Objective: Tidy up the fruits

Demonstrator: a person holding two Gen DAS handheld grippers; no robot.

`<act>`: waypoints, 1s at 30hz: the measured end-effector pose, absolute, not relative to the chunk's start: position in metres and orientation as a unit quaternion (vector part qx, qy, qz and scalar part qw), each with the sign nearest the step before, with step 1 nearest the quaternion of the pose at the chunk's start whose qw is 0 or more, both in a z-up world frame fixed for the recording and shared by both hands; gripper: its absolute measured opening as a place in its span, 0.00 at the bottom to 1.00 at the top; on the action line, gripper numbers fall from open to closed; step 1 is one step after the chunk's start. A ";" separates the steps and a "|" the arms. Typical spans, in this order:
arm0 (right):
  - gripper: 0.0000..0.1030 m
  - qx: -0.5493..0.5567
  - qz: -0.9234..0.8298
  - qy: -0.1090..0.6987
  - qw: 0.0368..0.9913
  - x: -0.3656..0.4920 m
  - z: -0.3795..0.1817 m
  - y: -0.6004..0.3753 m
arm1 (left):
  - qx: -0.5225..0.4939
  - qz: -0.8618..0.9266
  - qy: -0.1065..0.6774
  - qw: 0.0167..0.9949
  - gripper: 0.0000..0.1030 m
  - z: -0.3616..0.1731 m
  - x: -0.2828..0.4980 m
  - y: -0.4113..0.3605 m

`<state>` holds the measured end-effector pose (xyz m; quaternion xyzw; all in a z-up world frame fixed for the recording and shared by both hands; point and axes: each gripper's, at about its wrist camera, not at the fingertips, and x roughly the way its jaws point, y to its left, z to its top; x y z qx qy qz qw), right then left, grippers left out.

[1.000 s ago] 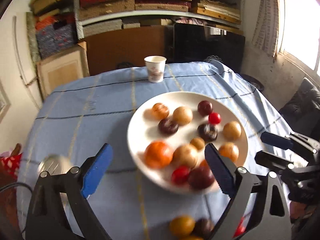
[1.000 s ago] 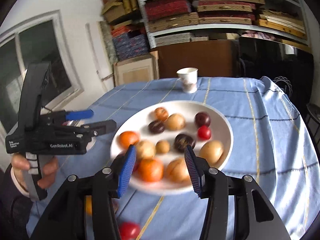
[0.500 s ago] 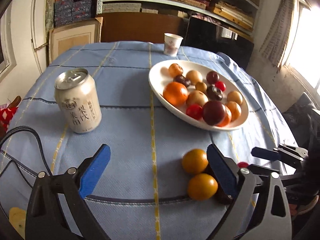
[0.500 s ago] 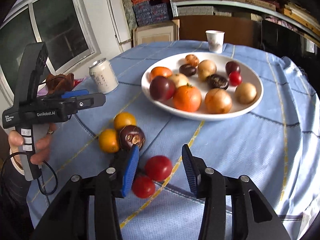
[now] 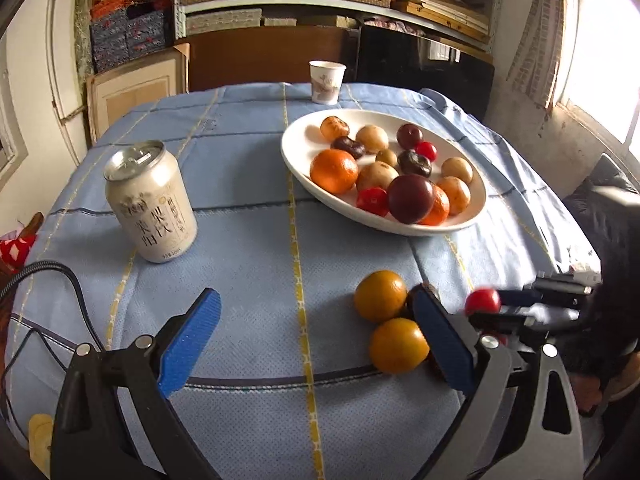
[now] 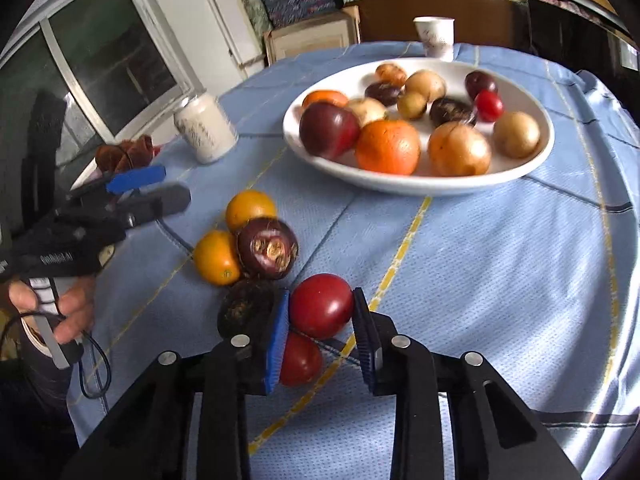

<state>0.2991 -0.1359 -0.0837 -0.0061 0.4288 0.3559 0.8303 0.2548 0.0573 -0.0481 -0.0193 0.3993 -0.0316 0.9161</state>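
The left tool (image 5: 316, 340) hangs with its jaws wide apart and nothing between them over the counter (image 5: 248, 248), a can (image 5: 151, 206) at its left and two oranges (image 5: 380, 295) by its right finger. The right tool (image 6: 320, 316) is closing on a red tomato (image 6: 321, 305), both pads touching it, near the front of the plate (image 6: 532, 156) of fruit.

In the right wrist view, a second red fruit (image 6: 301, 358) lies half hidden behind the right hand-held gripper (image 6: 320, 334)'s blue pad, and a dark fruit (image 6: 246, 307) sits partly behind the same finger. The left hand-held gripper (image 6: 150, 190) and the hand (image 6: 60, 308) holding it are blurred at the left edge.
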 end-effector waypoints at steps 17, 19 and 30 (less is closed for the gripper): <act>0.30 0.010 0.336 0.397 0.854 0.295 -0.070 -0.152 | -0.020 -0.145 0.465 0.873 0.51 -0.083 0.251 0.027; 0.30 0.010 0.337 0.397 0.854 0.295 -0.070 -0.152 | -0.024 -0.147 0.463 0.874 0.48 -0.083 0.252 0.026; 0.31 0.008 0.336 0.397 0.854 0.295 -0.069 -0.151 | -0.013 -0.153 0.455 0.877 0.38 -0.081 0.251 0.020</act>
